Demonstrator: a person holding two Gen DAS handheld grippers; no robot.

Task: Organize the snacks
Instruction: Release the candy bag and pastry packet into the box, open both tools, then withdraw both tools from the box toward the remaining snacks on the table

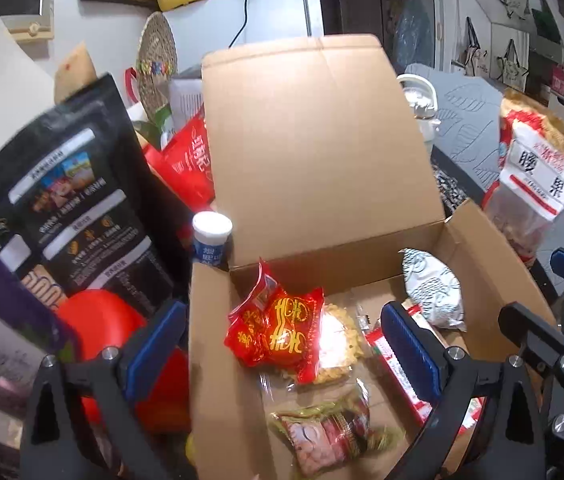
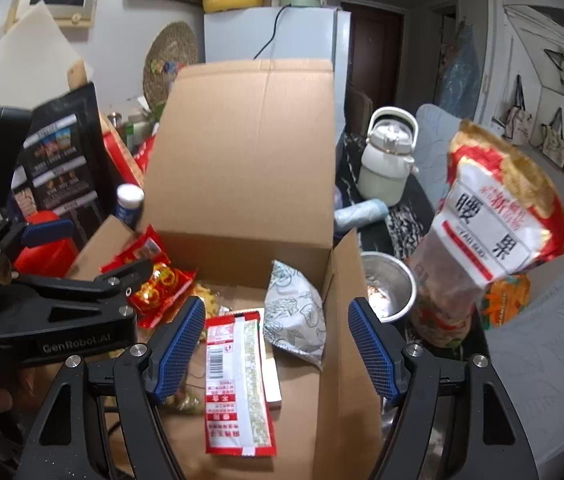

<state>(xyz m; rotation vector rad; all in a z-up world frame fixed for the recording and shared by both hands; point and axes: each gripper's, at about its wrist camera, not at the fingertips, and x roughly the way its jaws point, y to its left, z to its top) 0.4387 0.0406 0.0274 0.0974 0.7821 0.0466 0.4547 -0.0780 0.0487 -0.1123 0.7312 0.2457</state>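
Hovering — left gripper (image 1: 285, 356): we've got it spread wide above the box's left wall, nothing between the pads.
Right gripper (image 2: 278, 348): jaws apart too, empty, poised over the box's right side.
Cardboard box (image 2: 242, 152): we see it open, the far flap standing upright.
Inside, centre: red-and-white flat packet (image 2: 238, 384) lying on the floor of the box.
Inside, right: grey patterned pouch (image 2: 293, 316) leaning at the right wall.
Inside, left: shiny red snack bags (image 1: 278, 328) on a clear pack of yellow pieces (image 1: 337, 344).
Outside, right: tall nut bag (image 2: 493, 220) standing beside a steel bowl (image 2: 389, 288).
Outside, left: black pouch (image 1: 74, 204), upright.
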